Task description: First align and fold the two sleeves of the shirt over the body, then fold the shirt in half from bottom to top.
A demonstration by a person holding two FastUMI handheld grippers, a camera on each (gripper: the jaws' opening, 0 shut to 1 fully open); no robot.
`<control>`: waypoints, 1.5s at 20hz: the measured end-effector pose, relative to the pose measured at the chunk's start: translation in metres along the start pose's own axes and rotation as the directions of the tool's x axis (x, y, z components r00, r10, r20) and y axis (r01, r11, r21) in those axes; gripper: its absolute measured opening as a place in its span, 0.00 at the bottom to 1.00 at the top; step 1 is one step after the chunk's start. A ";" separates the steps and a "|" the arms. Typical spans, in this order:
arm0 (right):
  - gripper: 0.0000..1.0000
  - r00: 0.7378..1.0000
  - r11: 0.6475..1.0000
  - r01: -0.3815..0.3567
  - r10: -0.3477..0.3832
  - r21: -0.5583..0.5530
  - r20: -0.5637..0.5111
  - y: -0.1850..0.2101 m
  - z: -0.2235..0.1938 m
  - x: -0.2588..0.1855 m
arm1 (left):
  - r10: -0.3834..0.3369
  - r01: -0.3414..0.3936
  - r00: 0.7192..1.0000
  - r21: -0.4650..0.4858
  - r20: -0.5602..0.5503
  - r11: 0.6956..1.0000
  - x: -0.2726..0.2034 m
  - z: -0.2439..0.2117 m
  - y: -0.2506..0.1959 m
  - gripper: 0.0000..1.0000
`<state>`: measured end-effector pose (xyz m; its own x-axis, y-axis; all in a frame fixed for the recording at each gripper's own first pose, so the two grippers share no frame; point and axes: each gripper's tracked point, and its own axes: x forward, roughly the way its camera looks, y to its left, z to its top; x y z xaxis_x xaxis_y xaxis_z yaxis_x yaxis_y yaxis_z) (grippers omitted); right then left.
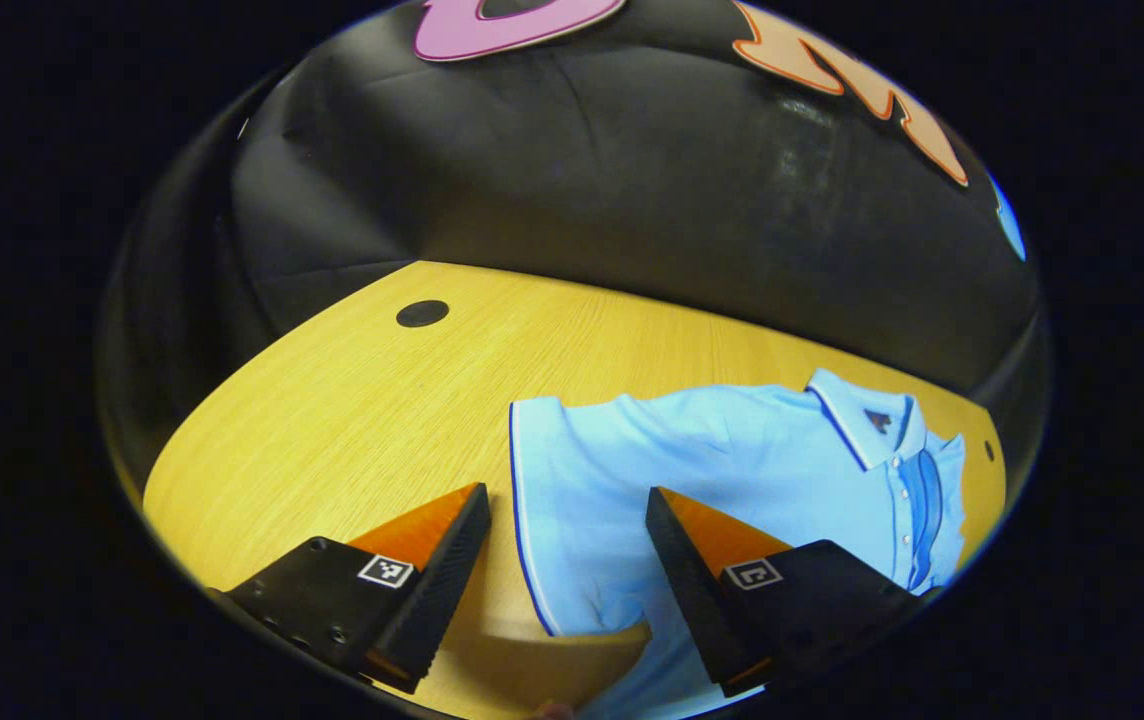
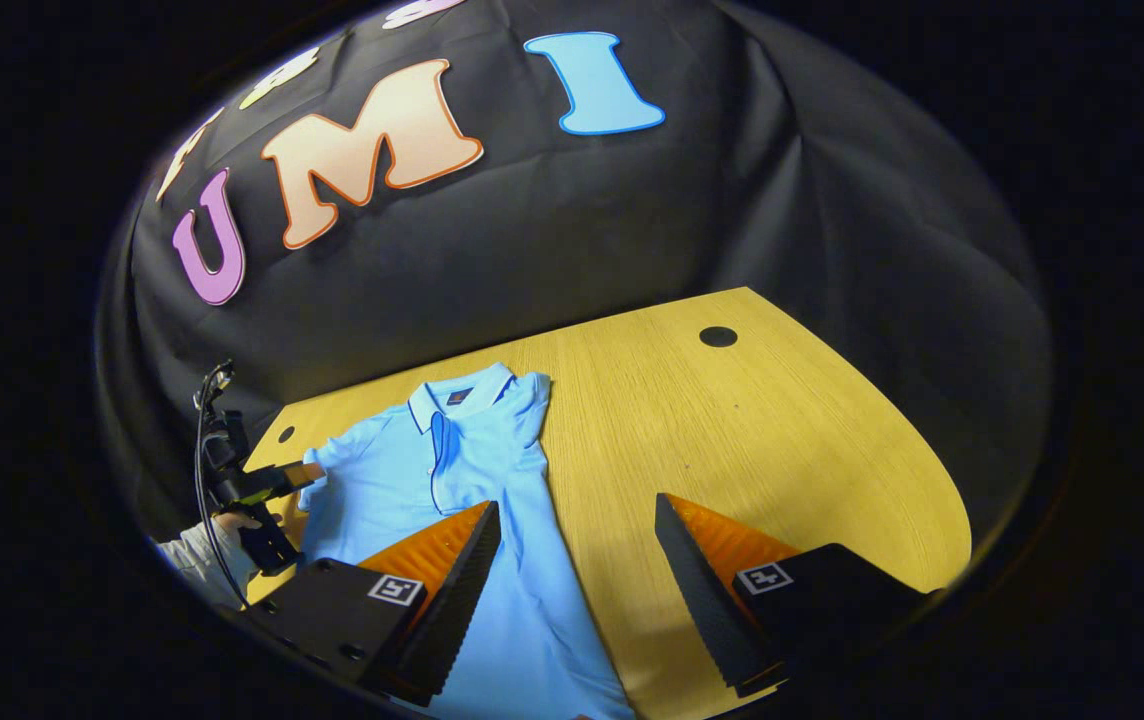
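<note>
While the light blue polo shirt (image 1: 732, 470) lies flat on the yellow wooden table (image 1: 352, 400), the left gripper (image 1: 568, 520) hangs above its sleeve (image 1: 572, 500) with both fingers spread wide. In the left gripper view the shirt fills the lower right of the frame: the collar (image 1: 867, 420) and the buttoned placket (image 1: 917, 500) sit at the far right, and the sleeve, edged by a dark blue line, reaches toward the lower centre. The sleeve's hem falls in the gap between the two fingers, and the right-hand finger overlaps the shirt body. Whether either finger touches the cloth cannot be told. A round black hole (image 1: 422, 313) marks the tabletop in the upper left.

In the right gripper view the shirt (image 2: 492, 500) runs from the centre of the frame down to the bottom edge, collar (image 2: 462, 392) uppermost. The right gripper (image 2: 577, 520) is likewise spread apart and holds nothing: its left-hand finger overlaps the shirt body, while its right-hand finger stands over bare table (image 2: 782, 430). At the left edge of this frame the left gripper (image 2: 277, 480) appears beside the shirt's sleeve, with the person's hand (image 2: 232, 525) gripping it and a pale sleeve cuff (image 2: 192, 560) below. A second black hole (image 2: 718, 336) lies in the table at upper right.
</note>
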<state>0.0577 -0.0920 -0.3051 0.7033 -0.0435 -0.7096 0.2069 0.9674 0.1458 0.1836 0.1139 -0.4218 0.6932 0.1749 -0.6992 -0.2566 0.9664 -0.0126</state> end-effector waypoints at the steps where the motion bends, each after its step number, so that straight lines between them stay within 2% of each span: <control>1: 0.97 1.000 1.000 0.004 -0.004 -0.005 0.002 -0.002 0.001 0.000 | 0.010 -0.010 1.000 0.010 0.000 1.000 0.001 0.001 0.000 0.96; 4: 0.98 1.000 1.000 0.007 -0.007 -0.011 -0.012 -0.007 -0.004 -0.002 | 0.014 -0.014 1.000 0.018 -0.003 1.000 0.001 -0.001 -0.004 0.95; 5: 0.98 1.000 1.000 0.007 -0.007 -0.006 -0.012 -0.010 -0.004 -0.002 | -0.001 0.002 1.000 0.024 -0.009 1.000 0.002 -0.002 -0.007 0.92; 7: 0.98 1.000 1.000 0.009 -0.008 0.007 -0.013 -0.013 -0.004 -0.003 | -0.044 0.044 0.999 0.035 -0.012 0.998 0.001 0.000 -0.015 0.70; 9: 0.98 1.000 1.000 0.013 -0.012 0.017 -0.013 -0.017 -0.005 -0.003 | -0.111 0.112 0.994 0.052 -0.015 0.992 0.001 0.002 -0.029 0.27; 10: 0.98 1.000 1.000 0.014 -0.013 0.021 -0.012 -0.019 -0.006 -0.004 | -0.108 0.108 0.994 0.059 -0.009 0.992 0.003 0.004 -0.030 0.06; 11: 0.98 1.000 1.000 0.015 -0.015 0.025 -0.013 -0.021 -0.006 -0.006 | -0.097 0.098 0.995 0.070 -0.011 0.993 0.004 0.004 -0.030 0.01; 14: 0.97 1.000 0.999 0.022 -0.022 0.025 0.001 -0.027 -0.004 -0.016 | -0.072 0.074 0.997 0.095 -0.031 0.993 0.001 0.003 -0.036 0.00; 17: 0.97 1.000 0.999 0.030 -0.030 0.020 0.007 -0.034 -0.006 -0.028 | -0.089 0.091 0.996 0.063 -0.031 0.994 -0.006 0.007 -0.051 0.00; 20: 0.97 0.999 0.998 0.036 -0.036 0.042 0.002 -0.040 -0.013 -0.040 | -0.141 0.142 0.990 0.059 -0.011 0.988 -0.019 0.015 -0.076 0.00; 26: 0.98 0.999 0.998 0.031 -0.030 0.056 -0.015 -0.049 -0.028 -0.056 | -0.238 0.232 0.971 0.131 0.034 0.964 -0.046 0.034 -0.135 0.00; 30: 0.98 1.000 0.996 0.030 -0.030 0.082 -0.010 -0.055 -0.029 -0.064 | -0.283 0.278 0.959 0.171 0.000 0.945 -0.051 0.019 -0.170 0.00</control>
<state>-0.0184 -0.1353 -0.2880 0.6900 -0.0695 -0.7205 0.2832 0.9420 0.1803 0.2044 -0.0555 -0.3703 0.7377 -0.1054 -0.6668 0.0654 0.9943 -0.0847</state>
